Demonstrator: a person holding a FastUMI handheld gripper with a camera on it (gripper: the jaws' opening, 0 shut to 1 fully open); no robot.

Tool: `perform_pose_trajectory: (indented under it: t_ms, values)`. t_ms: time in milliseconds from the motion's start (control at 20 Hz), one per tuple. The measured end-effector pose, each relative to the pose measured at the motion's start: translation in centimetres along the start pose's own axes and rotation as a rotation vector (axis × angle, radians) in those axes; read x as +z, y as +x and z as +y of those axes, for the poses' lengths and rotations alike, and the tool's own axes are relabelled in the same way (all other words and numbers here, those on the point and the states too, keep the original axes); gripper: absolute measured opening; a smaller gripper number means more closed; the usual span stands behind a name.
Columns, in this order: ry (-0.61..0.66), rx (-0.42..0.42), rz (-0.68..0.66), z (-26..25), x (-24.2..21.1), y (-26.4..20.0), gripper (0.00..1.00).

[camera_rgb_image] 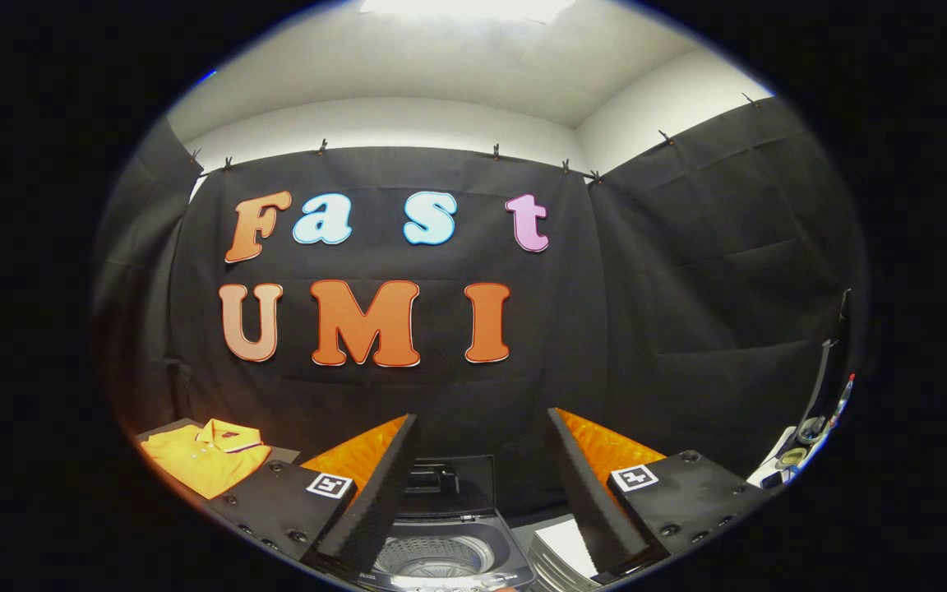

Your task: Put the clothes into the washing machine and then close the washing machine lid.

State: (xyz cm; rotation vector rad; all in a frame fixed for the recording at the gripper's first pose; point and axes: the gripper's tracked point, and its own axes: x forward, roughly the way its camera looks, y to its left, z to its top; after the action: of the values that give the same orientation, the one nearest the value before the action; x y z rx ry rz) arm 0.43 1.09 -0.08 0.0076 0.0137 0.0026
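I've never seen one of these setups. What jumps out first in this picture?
Probably the yellow polo shirt, lying flat on a dark surface off to the left of the tongs. Next, the washing machine with its lid up, its drum visible between the tongs' two open, empty fingers.

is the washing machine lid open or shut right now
Open: the washing machine shows its drum between the fingers of the open hand-held gripper, with the lid standing raised behind it.

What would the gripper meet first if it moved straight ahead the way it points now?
Probably the booth's black cloth wall; the open gripper holds nothing. The washing machine, lid up, sits lower between the fingers. Depth is unclear.
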Motion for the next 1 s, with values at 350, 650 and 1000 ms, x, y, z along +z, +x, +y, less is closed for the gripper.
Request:
perform_pose_trajectory:
  t_ms: [350, 650, 1000]
  values:
    - [0.0, -0.007, -0.006, 0.2, 0.5, 0.1, 0.98]
    - [-0.011, -0.001, -0.006, 0.8, 0.9, 0.2, 0.98]
    - [-0.015, -0.001, 0.022, 2.8, 0.6, -0.1, 0.98]
